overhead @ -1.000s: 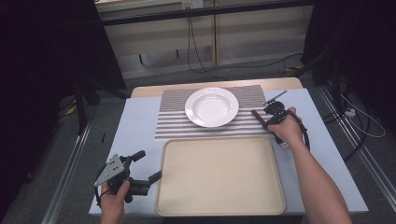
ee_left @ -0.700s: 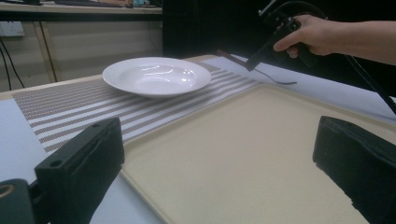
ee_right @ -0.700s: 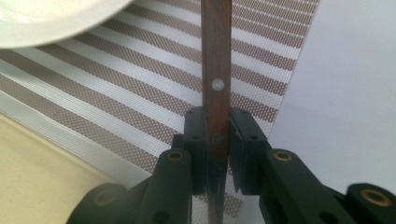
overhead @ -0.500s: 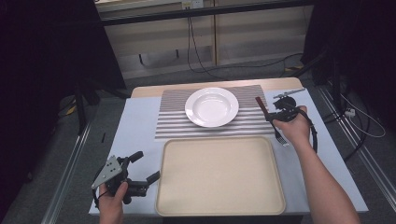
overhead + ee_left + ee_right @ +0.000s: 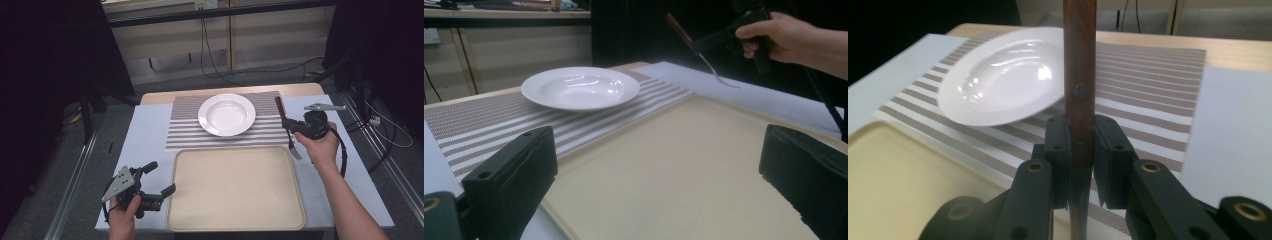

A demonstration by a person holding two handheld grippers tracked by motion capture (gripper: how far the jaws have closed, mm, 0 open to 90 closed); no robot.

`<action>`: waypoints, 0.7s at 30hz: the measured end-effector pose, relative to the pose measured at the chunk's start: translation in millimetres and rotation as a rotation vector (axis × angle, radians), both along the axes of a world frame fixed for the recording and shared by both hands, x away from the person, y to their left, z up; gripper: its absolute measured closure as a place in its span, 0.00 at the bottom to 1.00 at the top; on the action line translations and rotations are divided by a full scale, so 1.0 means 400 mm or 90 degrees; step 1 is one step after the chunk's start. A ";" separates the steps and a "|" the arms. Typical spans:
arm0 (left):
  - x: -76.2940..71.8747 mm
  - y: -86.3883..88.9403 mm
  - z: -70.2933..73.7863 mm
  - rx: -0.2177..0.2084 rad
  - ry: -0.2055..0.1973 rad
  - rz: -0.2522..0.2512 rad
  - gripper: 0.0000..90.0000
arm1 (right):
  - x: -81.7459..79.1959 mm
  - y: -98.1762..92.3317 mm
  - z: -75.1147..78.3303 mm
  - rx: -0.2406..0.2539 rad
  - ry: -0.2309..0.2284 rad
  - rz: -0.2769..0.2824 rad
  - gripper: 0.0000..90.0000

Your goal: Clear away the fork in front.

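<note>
Left tool (image 5: 152, 179) sits at the near-left counter edge, jaws spread wide, nothing between them, just beside the left rim of the beige tray (image 5: 235, 187); tray is bare. Right tool (image 5: 291, 125) is clamped on a fork (image 5: 286, 127) by its brown wooden handle, held off the surface past the tray's far-right corner; handle end points away from the person, tines point down toward the tray corner. In the right gripper view the handle (image 5: 1079, 75) stands upright between the closed jaws. Beyond the tray: striped placemat (image 5: 187, 132) with a white deep plate (image 5: 227, 114) on it, just left of the fork, not touching. Pale blue counter (image 5: 145, 137) surface, wood strip at the far edge. Farther back: grey floor, cables (image 5: 210, 55), wooden wall panels, dark curtains either side.
</note>
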State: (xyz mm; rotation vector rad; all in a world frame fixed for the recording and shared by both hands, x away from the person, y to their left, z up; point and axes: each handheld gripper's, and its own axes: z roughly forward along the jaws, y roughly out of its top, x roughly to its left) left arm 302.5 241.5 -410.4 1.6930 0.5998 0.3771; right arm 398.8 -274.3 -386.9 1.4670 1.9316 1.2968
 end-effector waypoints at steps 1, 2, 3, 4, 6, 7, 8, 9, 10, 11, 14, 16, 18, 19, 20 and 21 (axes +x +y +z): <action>0.001 -0.002 0.000 0.000 -0.001 0.001 0.03 | -0.008 0.007 0.002 0.006 -0.007 0.005 0.87; 0.002 -0.003 0.001 0.000 0.000 -0.001 0.03 | -0.016 0.014 0.002 0.013 -0.015 0.013 0.87; 0.002 -0.005 0.002 -0.003 0.000 0.000 0.03 | -0.025 0.021 0.003 0.019 -0.022 0.017 0.87; 0.004 -0.006 0.004 -0.004 0.000 0.001 0.03 | -0.033 0.028 0.003 0.025 -0.025 0.024 0.87; 0.006 -0.011 0.008 -0.008 0.001 0.001 0.03 | -0.049 0.041 0.002 0.032 -0.038 0.034 0.87; 0.008 -0.014 0.011 -0.009 -0.001 0.001 0.03 | -0.056 0.048 0.001 0.038 -0.042 0.039 0.87; 0.008 -0.018 0.013 -0.013 0.003 -0.001 0.03 | -0.063 0.054 -0.001 0.043 -0.049 0.044 0.87; 0.010 -0.021 0.016 -0.008 0.005 -0.001 0.03 | -0.070 0.060 -0.002 0.047 -0.056 0.048 0.87; 0.012 -0.025 0.019 -0.004 0.012 0.004 0.02 | -0.077 0.066 -0.004 0.052 -0.061 0.052 0.87; 0.017 -0.033 0.023 0.000 0.017 0.006 0.02 | -0.090 0.079 -0.007 0.066 -0.067 0.057 0.87; 0.021 -0.042 0.027 -0.004 0.023 0.002 0.02 | -0.101 0.090 -0.011 0.083 -0.073 0.068 0.87; 0.025 -0.052 0.032 -0.002 0.024 0.002 0.02 | -0.114 0.101 -0.014 0.091 -0.081 0.077 0.87; 0.030 -0.063 0.037 0.003 0.028 0.002 0.02 | -0.121 0.111 -0.018 0.101 -0.086 0.087 0.87; 0.032 -0.069 0.040 0.003 0.032 0.004 0.02 | -0.122 0.116 -0.017 0.097 -0.089 0.090 0.87; 0.035 -0.075 0.043 0.004 0.031 0.002 0.02 | -0.124 0.121 -0.017 0.101 -0.091 0.096 0.87; 0.036 -0.082 0.046 0.003 0.032 0.001 0.03 | -0.125 0.124 -0.017 0.106 -0.090 0.102 0.87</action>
